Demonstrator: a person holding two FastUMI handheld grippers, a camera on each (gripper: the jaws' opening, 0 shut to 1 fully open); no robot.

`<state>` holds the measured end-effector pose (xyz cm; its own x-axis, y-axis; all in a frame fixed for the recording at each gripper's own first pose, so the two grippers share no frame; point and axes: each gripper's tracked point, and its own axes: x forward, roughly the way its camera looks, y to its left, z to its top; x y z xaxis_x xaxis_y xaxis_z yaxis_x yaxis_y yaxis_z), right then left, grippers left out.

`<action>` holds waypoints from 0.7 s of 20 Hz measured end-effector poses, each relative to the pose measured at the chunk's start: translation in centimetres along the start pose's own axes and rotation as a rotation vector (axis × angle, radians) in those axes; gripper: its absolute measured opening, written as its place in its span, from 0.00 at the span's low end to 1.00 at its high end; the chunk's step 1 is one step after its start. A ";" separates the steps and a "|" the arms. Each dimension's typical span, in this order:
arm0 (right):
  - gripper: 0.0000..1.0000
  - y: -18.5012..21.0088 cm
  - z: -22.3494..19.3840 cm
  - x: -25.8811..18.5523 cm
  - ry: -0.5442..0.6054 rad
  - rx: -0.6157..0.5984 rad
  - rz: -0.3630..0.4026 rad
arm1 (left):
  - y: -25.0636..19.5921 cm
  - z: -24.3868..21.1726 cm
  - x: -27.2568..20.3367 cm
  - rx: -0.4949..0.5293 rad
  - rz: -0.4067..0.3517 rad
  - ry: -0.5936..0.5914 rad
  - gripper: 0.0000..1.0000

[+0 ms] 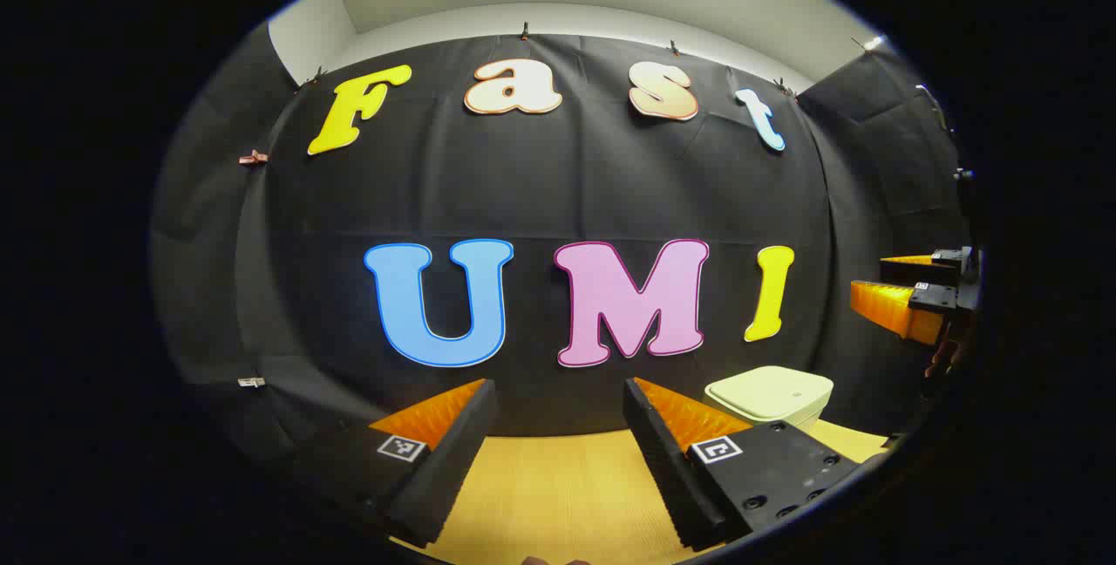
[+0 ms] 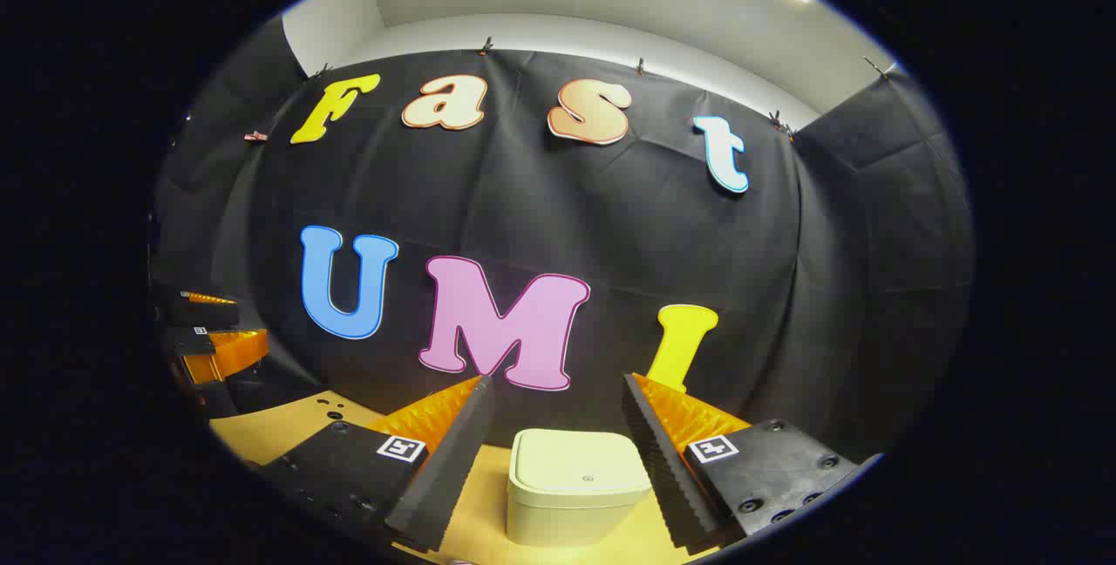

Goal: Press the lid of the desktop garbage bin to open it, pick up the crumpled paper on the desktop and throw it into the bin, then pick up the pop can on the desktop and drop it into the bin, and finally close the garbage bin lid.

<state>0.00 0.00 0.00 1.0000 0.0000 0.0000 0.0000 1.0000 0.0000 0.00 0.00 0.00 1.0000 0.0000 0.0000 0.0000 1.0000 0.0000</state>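
A: While your bin point(image 2: 577, 485) sits with its lid point(image 2: 582, 460) flat down, you have it on the wooden table point(image 2: 261, 430), close to the back edge where the black cloth wall point(image 2: 610, 234) comes down. In the right gripper view it stands straight ahead, framed between your right gripper's point(image 2: 558, 447) two fingers, with nothing touching it.

B: And from the other side?

A: In the left gripper view you see the same bin point(image 1: 772, 395) toward the table's right part, partly hidden behind one finger point(image 1: 671, 452) of your left gripper point(image 1: 558, 443). The lid lies level there too.

B: How are the tongs standing?

A: Your right gripper is spread wide, the gap broader than the bin, and it pinches nothing. Your left gripper is spread just as wide over bare table point(image 1: 558, 495), also holding nothing.

B: Can each see the other?

A: Yes. At the right rim of the left gripper view you catch the right gripper point(image 1: 915, 290) held up off the table, well apart from the bin, with a bit of a hand point(image 1: 946, 356) beneath it. At the left rim of the right gripper view the left gripper point(image 2: 205, 334) shows, raised above the table's left side.

B: Anything behind?

A: The cloth wall is clipped up along its top, with a pale wall point(image 2: 610, 33) above it.
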 end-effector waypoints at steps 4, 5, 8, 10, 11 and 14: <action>0.93 0.3 -0.4 0.7 -0.001 -0.001 0.027 | -0.7 0.6 0.6 0.002 -0.005 -0.022 0.95; 0.93 0.3 -0.5 0.8 -0.002 -0.004 0.032 | -0.9 0.5 0.8 0.004 -0.004 -0.022 0.95; 0.93 0.3 -0.9 1.1 0.001 -0.024 0.045 | -1.5 0.7 1.3 0.009 -0.009 -0.021 0.94; 0.93 0.4 -1.0 1.2 0.005 -0.026 0.056 | -1.9 0.8 1.4 0.014 -0.017 -0.025 0.94; 0.93 0.4 -1.2 1.3 0.012 -0.027 0.060 | -1.9 0.7 1.5 0.015 -0.016 -0.027 0.94; 0.88 0.4 -1.6 1.5 0.025 -0.032 0.067 | -2.4 0.6 1.7 0.004 -0.023 -0.023 0.94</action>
<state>1.53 0.37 -1.64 0.9974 0.0669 -0.0256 -0.0676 0.9972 -0.0313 1.71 -2.37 0.60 0.9995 -0.0232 0.0225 0.0231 0.9997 0.0041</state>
